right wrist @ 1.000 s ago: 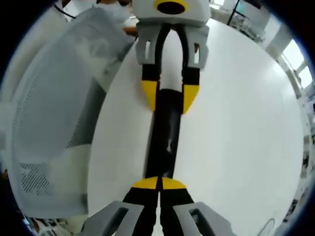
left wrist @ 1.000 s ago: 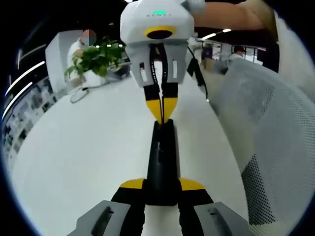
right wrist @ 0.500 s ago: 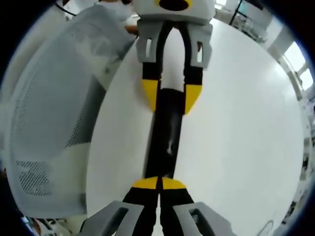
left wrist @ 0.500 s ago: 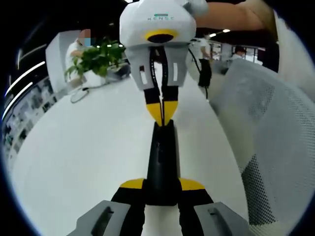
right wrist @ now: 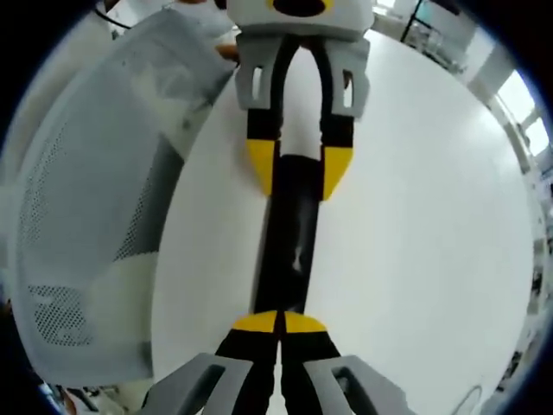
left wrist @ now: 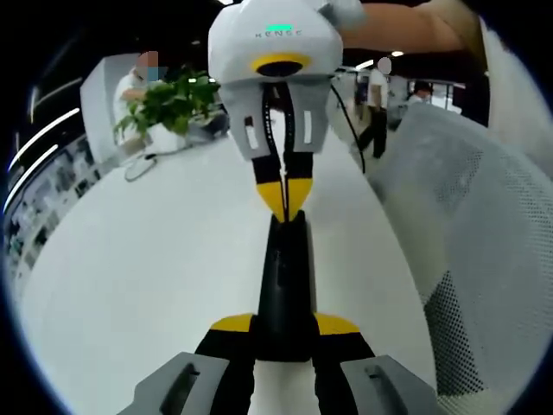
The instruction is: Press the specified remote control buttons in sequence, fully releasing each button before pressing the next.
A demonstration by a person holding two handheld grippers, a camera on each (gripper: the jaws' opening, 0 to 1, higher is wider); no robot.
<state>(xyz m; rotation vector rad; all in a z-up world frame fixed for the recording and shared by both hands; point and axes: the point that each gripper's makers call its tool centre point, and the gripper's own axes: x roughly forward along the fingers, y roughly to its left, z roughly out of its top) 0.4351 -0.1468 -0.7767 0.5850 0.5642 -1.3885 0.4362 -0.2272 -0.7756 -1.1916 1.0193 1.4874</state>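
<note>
Nothing shifted since prior frame: remote on table, L tongs clamping sides, R tongs closed tip-down; rigid, light, slick.

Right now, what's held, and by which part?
The slim black remote control is clamped by the left gripper at one end, jaws on its sides. The right gripper, shut, touches the opposite end.

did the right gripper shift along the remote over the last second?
No. The right gripper stays at the far end of the slim black remote control, same spot against the white table.
</note>
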